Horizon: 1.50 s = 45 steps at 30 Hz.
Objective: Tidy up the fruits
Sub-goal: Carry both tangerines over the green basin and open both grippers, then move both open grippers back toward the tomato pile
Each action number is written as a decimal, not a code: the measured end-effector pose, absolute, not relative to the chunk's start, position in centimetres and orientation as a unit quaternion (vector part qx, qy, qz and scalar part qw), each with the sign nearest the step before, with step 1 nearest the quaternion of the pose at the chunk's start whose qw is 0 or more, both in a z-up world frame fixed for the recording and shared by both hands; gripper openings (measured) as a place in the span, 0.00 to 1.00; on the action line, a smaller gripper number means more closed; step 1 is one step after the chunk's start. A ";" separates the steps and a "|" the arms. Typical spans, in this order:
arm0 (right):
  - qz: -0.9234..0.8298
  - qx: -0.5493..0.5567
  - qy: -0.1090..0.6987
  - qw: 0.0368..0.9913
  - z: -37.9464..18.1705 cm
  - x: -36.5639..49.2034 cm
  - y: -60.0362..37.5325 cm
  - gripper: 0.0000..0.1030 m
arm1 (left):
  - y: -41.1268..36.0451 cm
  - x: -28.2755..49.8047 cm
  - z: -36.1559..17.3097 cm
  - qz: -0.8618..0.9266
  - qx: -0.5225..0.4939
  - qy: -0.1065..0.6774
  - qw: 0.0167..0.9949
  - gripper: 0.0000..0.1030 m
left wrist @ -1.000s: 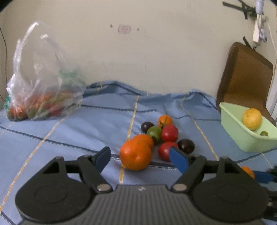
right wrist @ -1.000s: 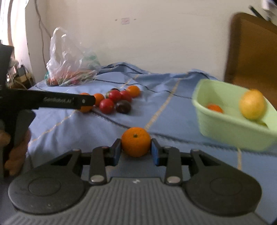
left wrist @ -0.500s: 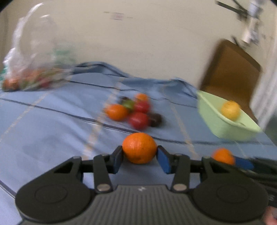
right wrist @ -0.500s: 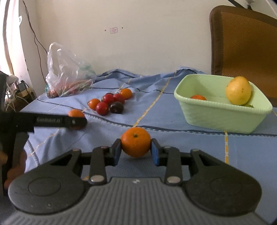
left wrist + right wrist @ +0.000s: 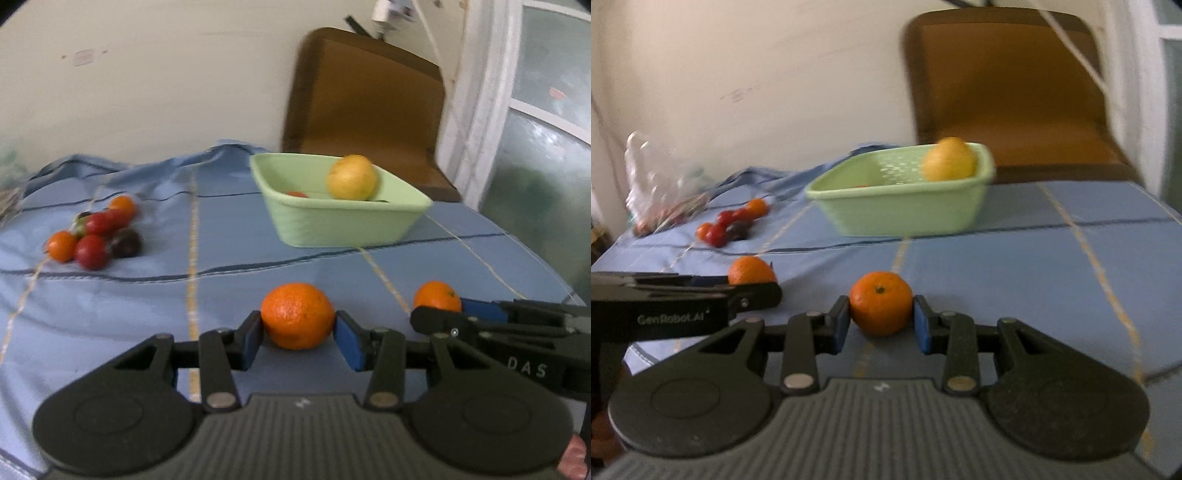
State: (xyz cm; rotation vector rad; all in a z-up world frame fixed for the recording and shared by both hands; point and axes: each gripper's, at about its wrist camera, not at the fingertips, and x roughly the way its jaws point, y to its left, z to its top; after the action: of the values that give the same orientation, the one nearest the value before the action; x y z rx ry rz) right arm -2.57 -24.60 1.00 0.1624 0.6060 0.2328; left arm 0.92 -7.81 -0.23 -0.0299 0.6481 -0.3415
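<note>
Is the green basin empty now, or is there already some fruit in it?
Not empty. The green basin holds a large yellow fruit and a small red-orange one low inside; other contents cannot be told.

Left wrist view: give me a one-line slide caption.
Left gripper shut on an orange, facing the green basin holding a yellow fruit; the right gripper carries another orange alongside.

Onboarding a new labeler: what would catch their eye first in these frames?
Each gripper is shut on an orange: the left gripper holds the larger orange, the right gripper the smaller orange, both low over the blue cloth. Behind them sits a green tub with a big yellow fruit inside, and to its left a cluster of small fruits lies on the cloth.
</note>
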 end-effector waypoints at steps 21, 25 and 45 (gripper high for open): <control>0.071 0.053 0.221 0.971 2.7 7.9 -27.1 0.39 | -12.8 13.6 3.6 -0.146 -0.010 0.292 0.945 0.42; 0.071 0.054 0.210 0.974 2.5 8.1 -27.1 0.39 | -13.6 14.1 2.9 -0.124 0.008 0.289 0.949 0.55; 0.185 0.018 0.219 0.958 2.5 1.3 -18.3 0.45 | -1.0 2.2 0.9 0.010 0.013 0.272 0.962 0.69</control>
State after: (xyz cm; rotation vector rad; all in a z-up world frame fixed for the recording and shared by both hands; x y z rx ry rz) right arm 1.30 -18.34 2.50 0.0372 0.4450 0.3760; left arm 2.20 -1.02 0.94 0.0256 0.5513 0.0213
